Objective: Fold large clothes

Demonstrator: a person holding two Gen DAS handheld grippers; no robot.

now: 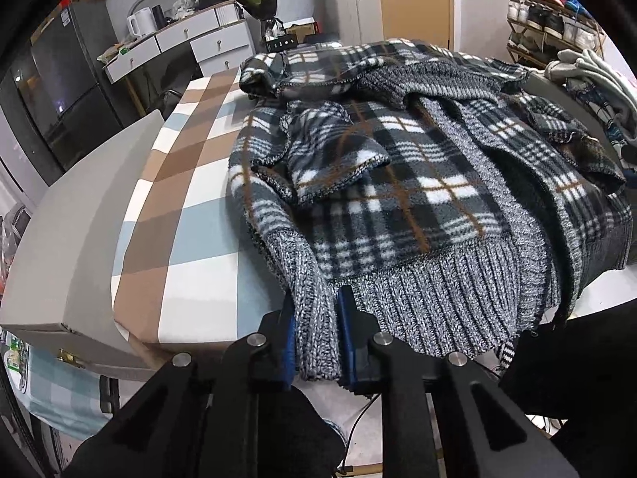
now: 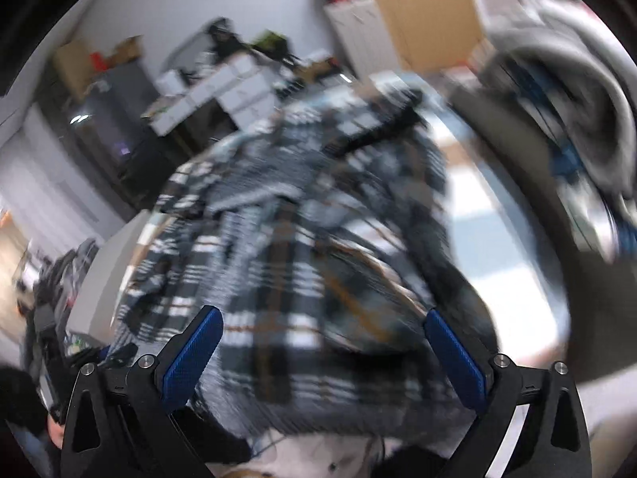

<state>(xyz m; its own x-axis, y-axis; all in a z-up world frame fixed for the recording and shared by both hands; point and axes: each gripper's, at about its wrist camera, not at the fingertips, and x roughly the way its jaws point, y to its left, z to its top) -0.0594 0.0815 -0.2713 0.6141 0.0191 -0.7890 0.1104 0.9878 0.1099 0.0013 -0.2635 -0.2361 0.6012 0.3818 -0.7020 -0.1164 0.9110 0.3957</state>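
Note:
A large plaid fleece jacket (image 1: 398,183) with grey knit lining and ribbed hem lies crumpled on a checked table cover (image 1: 187,183). My left gripper (image 1: 316,318) is shut on the grey knit cuff (image 1: 314,310) at the jacket's near left corner, at the table's front edge. The right wrist view is motion-blurred. It shows the same plaid jacket (image 2: 278,259) below my right gripper (image 2: 322,318). The right gripper is wide open and empty, its blue pads (image 2: 195,354) apart above the jacket's near edge.
A grey box (image 1: 75,239) lies at the table's left edge. A pile of other clothes (image 1: 597,83) sits at the far right. Drawers with a kettle (image 1: 139,24), a dark fridge (image 1: 59,91) and a shoe rack (image 1: 553,16) stand behind the table.

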